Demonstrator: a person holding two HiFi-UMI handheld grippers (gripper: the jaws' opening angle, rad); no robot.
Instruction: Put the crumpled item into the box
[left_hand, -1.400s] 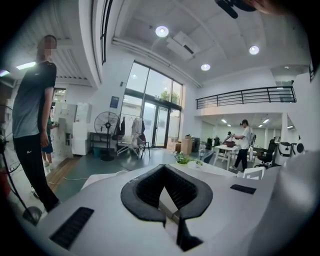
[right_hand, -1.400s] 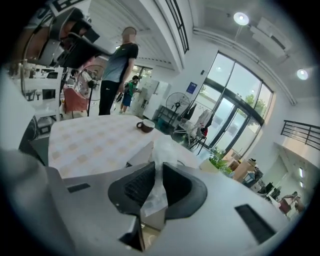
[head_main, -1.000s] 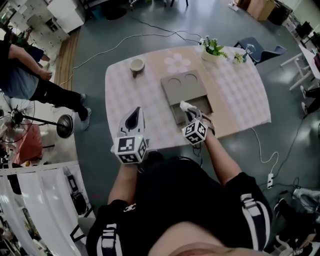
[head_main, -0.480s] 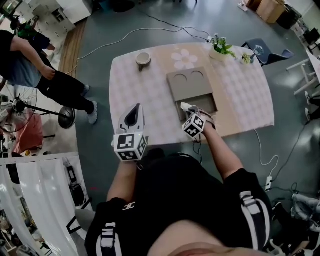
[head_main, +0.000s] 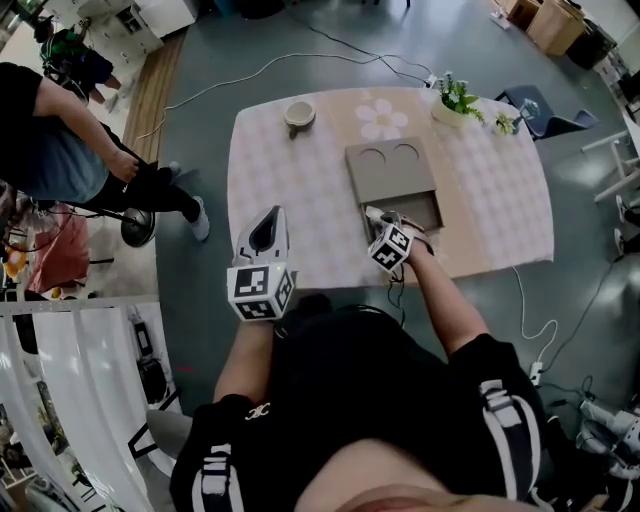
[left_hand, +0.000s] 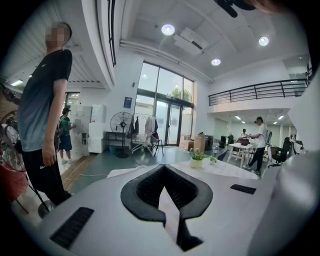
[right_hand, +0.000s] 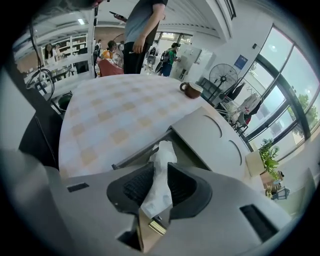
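Right tongs (right_hand: 160, 169) have the white wad (right_hand: 159, 186) standing up between the pads. The jaws are easing apart, but both pads look to be touching it. Left tongs (left_hand: 163, 170) are closed tip to tip with nothing in them, held off the table's near edge.

The right gripper view shows the wad's top poking up over the near wall of the grey box (right_hand: 210, 132), at its open end. From there I can't tell if it touches the box. The head view only gives a white speck at the right tongs (head_main: 373, 213), by the near left corner of the box (head_main: 385, 178), whose lid half has two round marks. It does lay out the whole checked table (head_main: 290, 190), with a cup (head_main: 299, 113) at the far left and a plant (head_main: 455, 100) at the far right.

The left gripper view looks out across the room instead: a bystander (left_hand: 45, 110) up close on the left, a fan (left_hand: 121, 122) further back.

Versus a second ago, the right tongs sit a bit further in toward the box. The left tongs (head_main: 268, 228) are about where they were, and the bystander (head_main: 70, 160) has shifted stance.
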